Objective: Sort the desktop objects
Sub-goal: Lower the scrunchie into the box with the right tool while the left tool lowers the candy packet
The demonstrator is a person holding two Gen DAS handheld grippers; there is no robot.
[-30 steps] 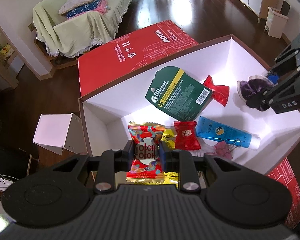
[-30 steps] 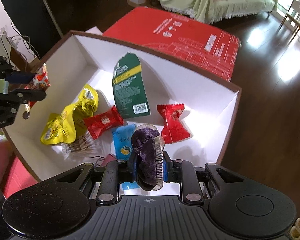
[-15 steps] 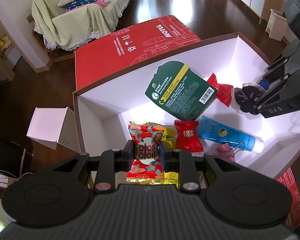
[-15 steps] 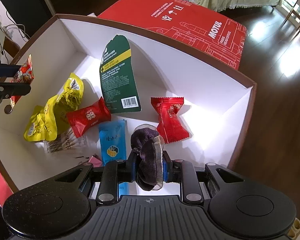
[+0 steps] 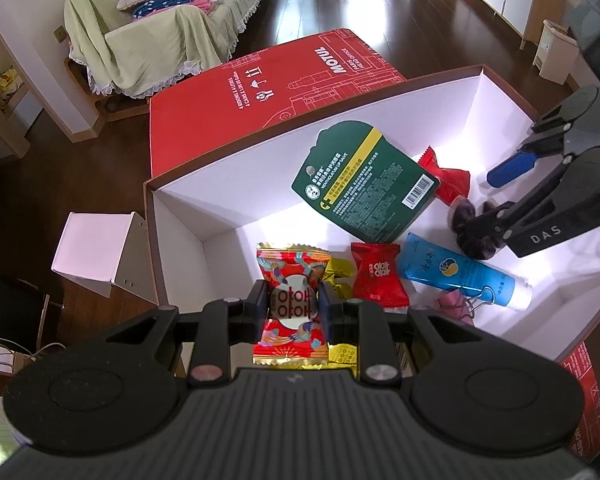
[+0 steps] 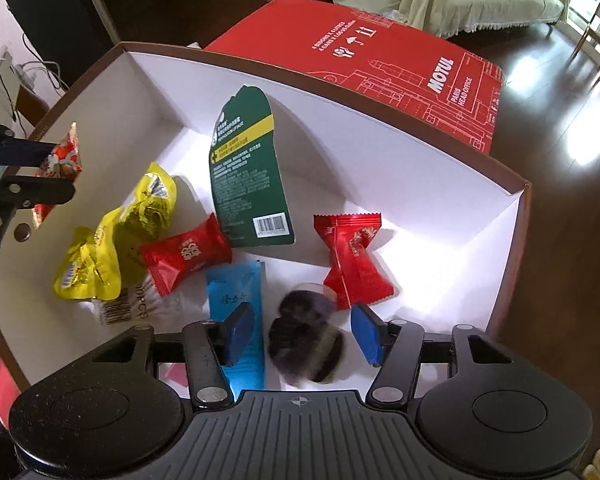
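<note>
Bright daylight, floor glare, fisheye warp

My left hand-held gripper, matt ribbed black plastic, pinches a glossy foil snack packet. The box is smooth matt white card with a brown rim. In it lie a fuzzy purple cloth scrunchie, a shiny blue plastic tube, crinkly yellow wrappers and a satin green card. The wood floor gleams

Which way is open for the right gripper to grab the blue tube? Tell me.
Probably yes, from above: the right gripper is open and empty, the blue tube lies just under its left finger, uncovered, with the dark scrunchie beside it.
</note>
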